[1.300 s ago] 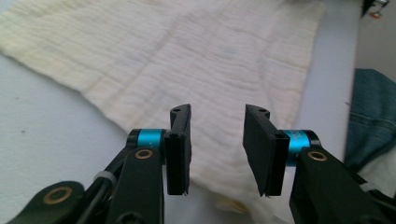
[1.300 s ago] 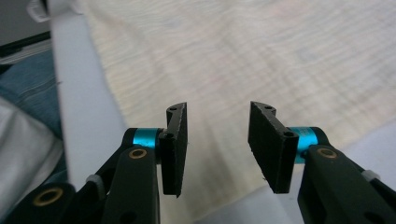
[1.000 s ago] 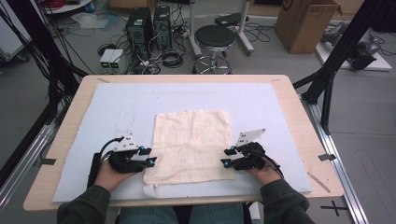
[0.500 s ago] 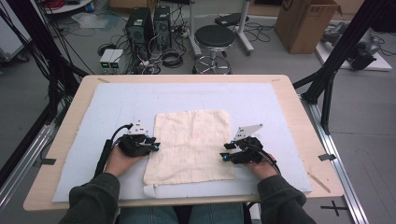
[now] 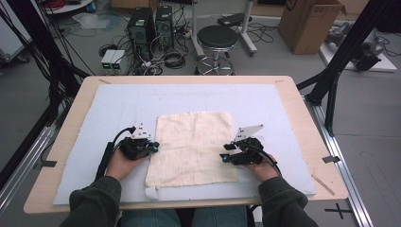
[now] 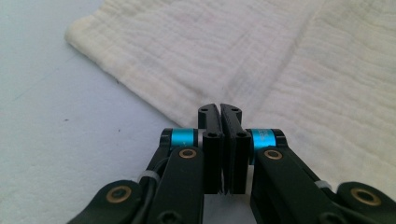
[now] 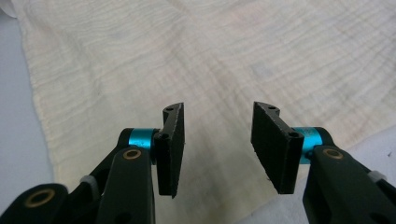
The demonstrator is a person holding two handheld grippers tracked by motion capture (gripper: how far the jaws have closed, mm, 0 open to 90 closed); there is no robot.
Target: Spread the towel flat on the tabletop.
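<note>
A cream, finely checked cloth (image 5: 194, 146) lies flat on the pale blue mat (image 5: 118, 109). My left gripper (image 5: 152, 147) sits at the cloth's left edge, held in the person's left hand. Its jaws have just been closing, and in the left gripper view the gripper (image 6: 220, 112) has its pads together right on the cloth (image 6: 280, 56) border, pinching the thin edge. My right gripper (image 5: 226, 157) rests at the cloth's right edge. In the right gripper view that gripper (image 7: 217, 144) stands open, jaws apart above the cloth (image 7: 210, 56), with nothing clamped.
The mat covers a wooden table (image 5: 302, 113) whose bare rim shows all round. A small folded flap (image 5: 151, 191) sticks out at the cloth's near left corner. On the floor beyond are a black stool (image 5: 216, 40), computer towers (image 5: 149, 26) and a cardboard box (image 5: 309, 23).
My left gripper has slid a little away from the person along the cloth's left edge, and its jaws have gone from apart to together. The right gripper has stayed in place.
</note>
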